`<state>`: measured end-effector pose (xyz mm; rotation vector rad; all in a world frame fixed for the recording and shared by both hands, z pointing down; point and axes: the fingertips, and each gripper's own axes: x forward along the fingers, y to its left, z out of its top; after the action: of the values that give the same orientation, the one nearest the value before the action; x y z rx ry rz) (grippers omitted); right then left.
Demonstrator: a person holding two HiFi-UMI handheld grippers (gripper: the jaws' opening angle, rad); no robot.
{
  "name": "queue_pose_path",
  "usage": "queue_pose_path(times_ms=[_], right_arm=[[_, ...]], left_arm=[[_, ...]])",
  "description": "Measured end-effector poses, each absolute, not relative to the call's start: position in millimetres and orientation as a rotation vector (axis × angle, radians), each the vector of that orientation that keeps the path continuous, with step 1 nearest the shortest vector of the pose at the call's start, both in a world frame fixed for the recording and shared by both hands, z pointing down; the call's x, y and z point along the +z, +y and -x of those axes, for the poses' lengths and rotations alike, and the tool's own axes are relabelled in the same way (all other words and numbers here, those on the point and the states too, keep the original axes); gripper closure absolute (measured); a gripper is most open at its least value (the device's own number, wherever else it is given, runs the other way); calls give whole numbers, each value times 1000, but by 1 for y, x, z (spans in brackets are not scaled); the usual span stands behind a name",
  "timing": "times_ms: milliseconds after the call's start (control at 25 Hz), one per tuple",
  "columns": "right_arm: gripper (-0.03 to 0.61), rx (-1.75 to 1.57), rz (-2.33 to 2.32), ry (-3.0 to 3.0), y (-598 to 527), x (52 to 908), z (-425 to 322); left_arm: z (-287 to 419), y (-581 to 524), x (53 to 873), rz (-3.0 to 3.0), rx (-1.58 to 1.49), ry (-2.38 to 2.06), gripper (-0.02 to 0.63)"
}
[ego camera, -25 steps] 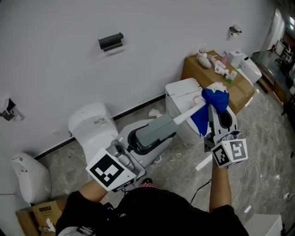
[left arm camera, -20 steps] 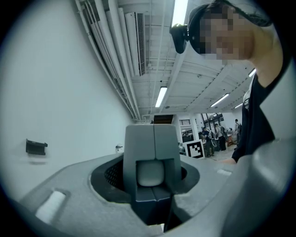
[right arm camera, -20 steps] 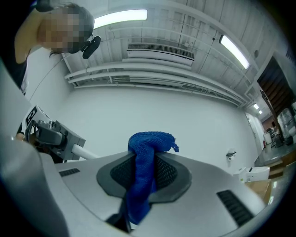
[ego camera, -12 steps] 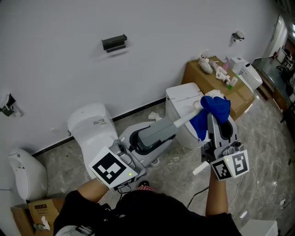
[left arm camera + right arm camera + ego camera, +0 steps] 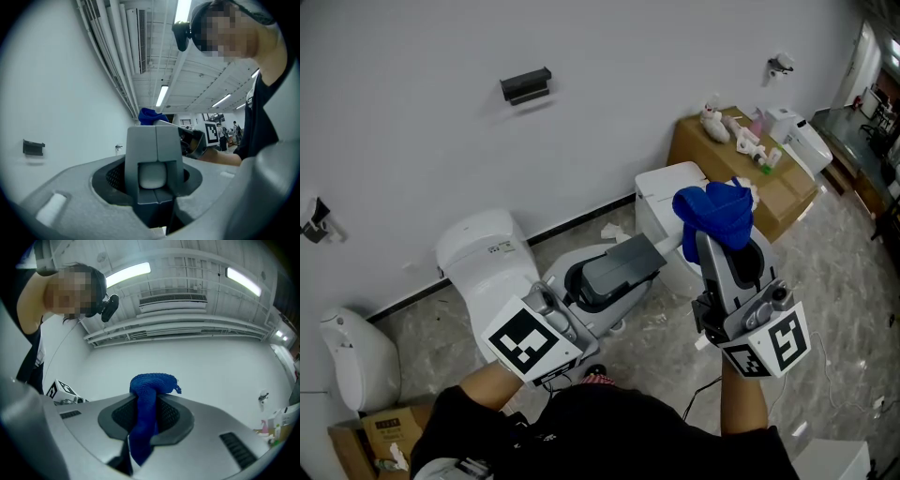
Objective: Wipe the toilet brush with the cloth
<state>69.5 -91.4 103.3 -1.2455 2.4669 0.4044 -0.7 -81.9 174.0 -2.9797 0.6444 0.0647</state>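
**Cloth now up over the brush handle**

Since a sec ago the right tongs (image 5: 712, 242) have come up and in toward the left tongs (image 5: 639, 255), carrying the blue cloth (image 5: 714, 211). The white handle we saw btwn them in the head view is now covered by cloth and tongs.

Left tongs: clamped on the toilet brush (image 5: 152, 174). Only the left gripper view shows us this, as a white rounded handle end pinched btwn the two grey jaws. The same view gives us the cloth poking up just behind the jaw tips, w/ the right marker cube (image 5: 212, 133) beside it. A black wall bracket (image 5: 33, 147) sits at far left.

Right tongs: clamped on the cloth. The right gripper view shows it best. The cloth runs down btwn the jaws and bunches in a knob over their tips. That view also catches the left marker cube (image 5: 61, 391) low at left and ceiling strip lights (image 5: 126, 272).

The head view alone gives us the floor-level stuff:
- a white toilet (image 5: 487, 258) by the left tongs
- a second white cistern (image 5: 666, 202) behind the cloth
- a brown table (image 5: 787, 202) w/ bottles (image 5: 750, 141) on top
- a carton (image 5: 384, 431) at bottom left

Writing: the toilet label and carton print are too small for us to read. The marker cubes carry b/w square patterns only.
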Motion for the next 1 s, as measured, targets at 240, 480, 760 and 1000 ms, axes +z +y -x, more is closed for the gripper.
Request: queue_pose_path(times_ms=[240, 480, 760, 1000], right_arm=[[501, 385, 1189, 2527, -92, 111, -49], [500, 352, 1188, 2565, -100, 121, -38], [502, 307, 1198, 2612, -110, 135, -34], [502, 275, 1193, 2669, -114, 143, -35]], left_arm=[[-2, -81, 173, 2977, 51, 647, 433], [1, -82, 175, 2986, 53, 643, 433], [1, -84, 178, 2987, 36, 660, 433], [0, -83, 177, 2962, 27, 678, 433]])
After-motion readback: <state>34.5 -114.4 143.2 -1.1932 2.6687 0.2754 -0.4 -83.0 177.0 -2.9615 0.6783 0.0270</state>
